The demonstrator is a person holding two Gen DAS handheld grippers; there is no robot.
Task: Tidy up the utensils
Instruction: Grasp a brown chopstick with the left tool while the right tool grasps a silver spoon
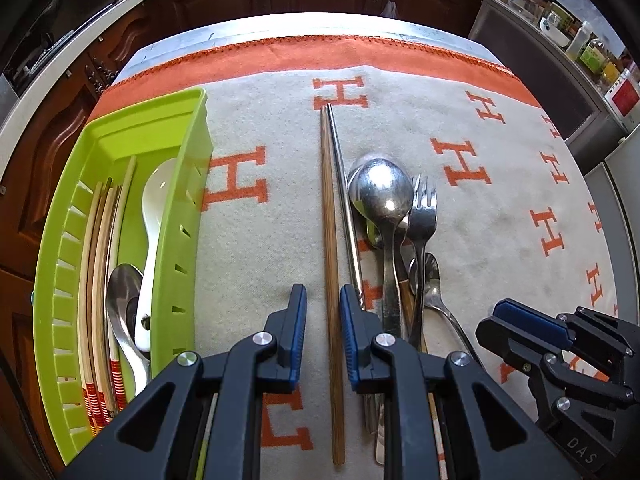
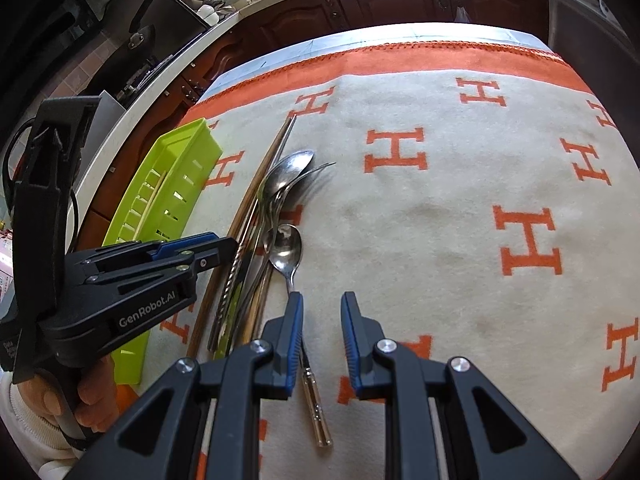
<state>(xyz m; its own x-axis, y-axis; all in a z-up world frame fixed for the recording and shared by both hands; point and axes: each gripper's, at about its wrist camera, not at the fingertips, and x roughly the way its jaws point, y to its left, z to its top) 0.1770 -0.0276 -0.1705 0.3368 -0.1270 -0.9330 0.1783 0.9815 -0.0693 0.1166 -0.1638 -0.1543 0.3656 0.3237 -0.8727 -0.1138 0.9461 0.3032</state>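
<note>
At bottom centre we see our left gripper (image 1: 323, 304) open around the wooden chopstick (image 1: 331, 240) without touching, our right gripper (image 2: 321, 312) open and empty, spoons (image 1: 382, 192) mid-frame, the green tray (image 1: 176, 208) at left.

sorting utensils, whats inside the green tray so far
In the tray: wooden chopsticks, a white spoon, a metal spoon. The tongs cover its near end.
</note>
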